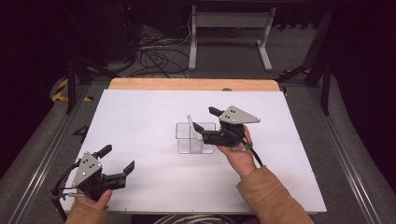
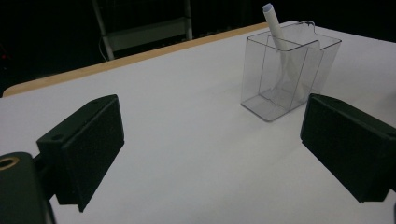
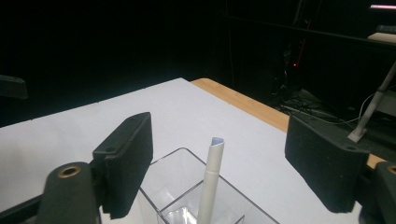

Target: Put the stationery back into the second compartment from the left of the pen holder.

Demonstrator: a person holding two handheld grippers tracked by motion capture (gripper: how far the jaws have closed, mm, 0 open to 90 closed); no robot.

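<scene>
The right gripper (image 1: 204, 119) is held above the clear plastic holder (image 1: 195, 138), its black jaws spread wide with nothing pressed between the pads; no contact with the pen (image 3: 208, 186) is made, whose top stands free in the gap between the jaws in the right gripper view. The left gripper (image 1: 117, 159) is held near the front left corner of the table, well apart from the holder, its jaws likewise wide and empty.

A flat white board (image 1: 140, 121) is laid over the table, with a strip of pale wood (image 1: 187, 84) left bare along the far edge. Beyond it a dark room is seen, with grey floor, tangled black cables (image 1: 154, 56) and the white legs of a stand (image 1: 231, 37).

The holder is a transparent, straight-walled box divided into compartments, set near the middle of the board. The pen, a slim whitish cylinder with a slightly flared top, is stood tilted in one compartment, leaning against the upper rim. The jaw pads are matte, finely textured rectangular blocks.
</scene>
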